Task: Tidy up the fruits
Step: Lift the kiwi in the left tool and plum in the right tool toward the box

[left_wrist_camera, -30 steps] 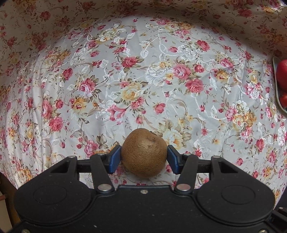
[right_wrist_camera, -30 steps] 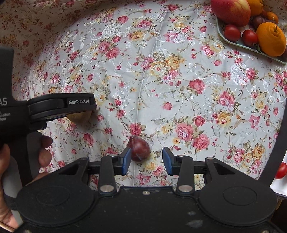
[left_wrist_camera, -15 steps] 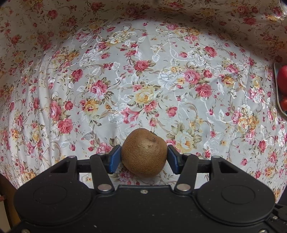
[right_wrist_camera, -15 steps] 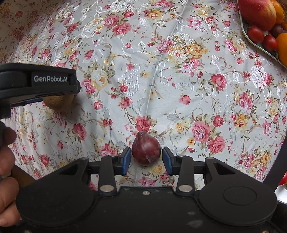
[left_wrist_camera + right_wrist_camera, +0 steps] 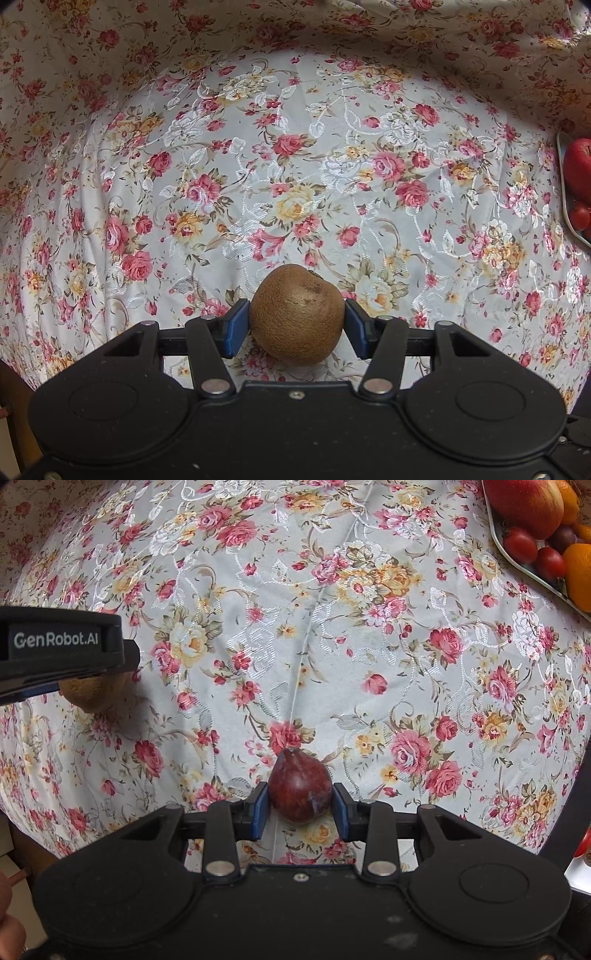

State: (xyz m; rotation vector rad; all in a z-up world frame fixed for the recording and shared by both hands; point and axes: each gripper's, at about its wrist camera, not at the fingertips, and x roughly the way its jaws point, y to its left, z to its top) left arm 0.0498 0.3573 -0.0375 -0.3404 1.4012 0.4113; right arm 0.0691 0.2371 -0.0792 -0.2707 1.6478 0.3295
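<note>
My left gripper (image 5: 297, 325) is shut on a brown kiwi (image 5: 297, 314) and holds it just above the floral tablecloth. My right gripper (image 5: 299, 806) is shut on a small dark red plum (image 5: 299, 792), pads touching both its sides. In the right wrist view the left gripper's black body (image 5: 62, 650) sits at the left edge with the kiwi (image 5: 92, 696) showing under it. A tray (image 5: 524, 568) at the top right holds an apple (image 5: 524, 506), cherry tomatoes (image 5: 521, 544) and an orange (image 5: 580, 576).
The tray's edge (image 5: 563, 192) with red fruit (image 5: 578, 170) shows at the right of the left wrist view. A white plate edge with a red tomato (image 5: 585, 843) sits at the far right. The cloth (image 5: 295, 166) covers the whole table.
My right gripper moved forward around the plum and closed on it. My left gripper, still holding the kiwi, rose slightly and shifted.
</note>
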